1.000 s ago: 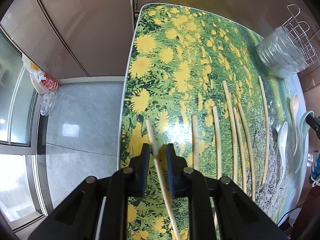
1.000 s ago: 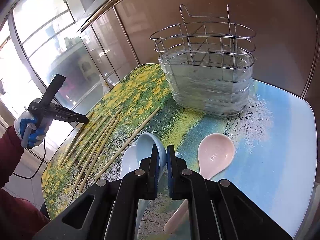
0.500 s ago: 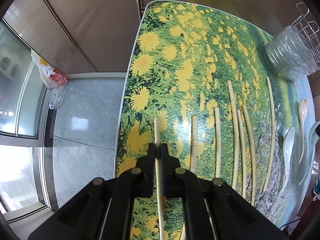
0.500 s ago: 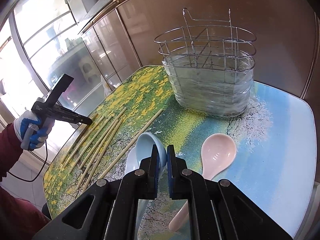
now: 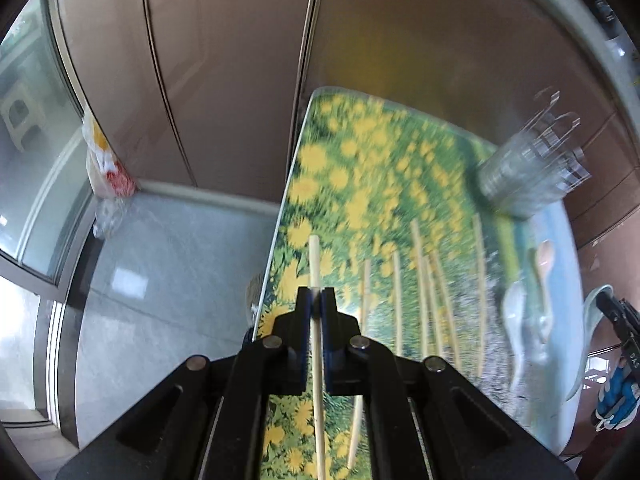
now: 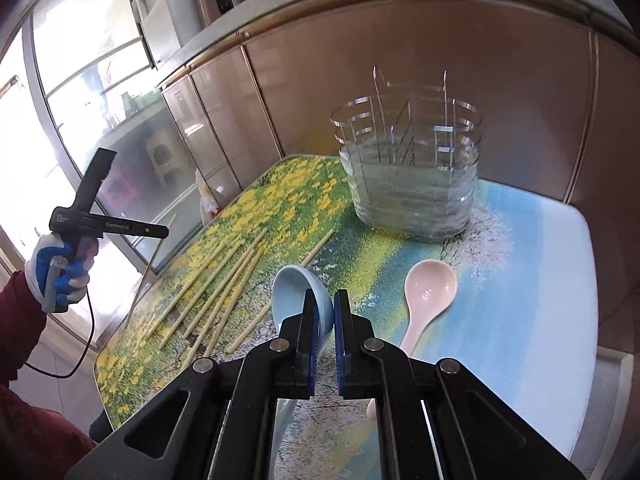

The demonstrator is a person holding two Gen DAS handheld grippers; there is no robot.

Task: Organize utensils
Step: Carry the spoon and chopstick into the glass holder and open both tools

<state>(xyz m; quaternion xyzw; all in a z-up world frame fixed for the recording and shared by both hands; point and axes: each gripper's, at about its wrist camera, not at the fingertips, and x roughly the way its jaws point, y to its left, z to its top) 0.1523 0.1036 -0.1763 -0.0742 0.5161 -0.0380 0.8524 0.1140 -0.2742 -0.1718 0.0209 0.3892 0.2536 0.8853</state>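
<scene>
Left gripper (image 5: 316, 300): we record its jaws closed on one chopstick (image 5: 314, 260), lifted above the counter (image 5: 400, 168) edge. Right gripper (image 6: 323, 300): jaws nearly together, gripping the blue spoon (image 6: 298, 292) by its bowl rim, raised off the counter.

Only the right view shows the gloved hand (image 6: 60, 268) holding the left tool. We count six loose chopsticks (image 6: 224, 280) on the counter there, one pink spoon (image 6: 428, 296), and one wire utensil holder (image 6: 412, 184). The left view adds a white spoon (image 5: 516, 308), blurred.
</scene>
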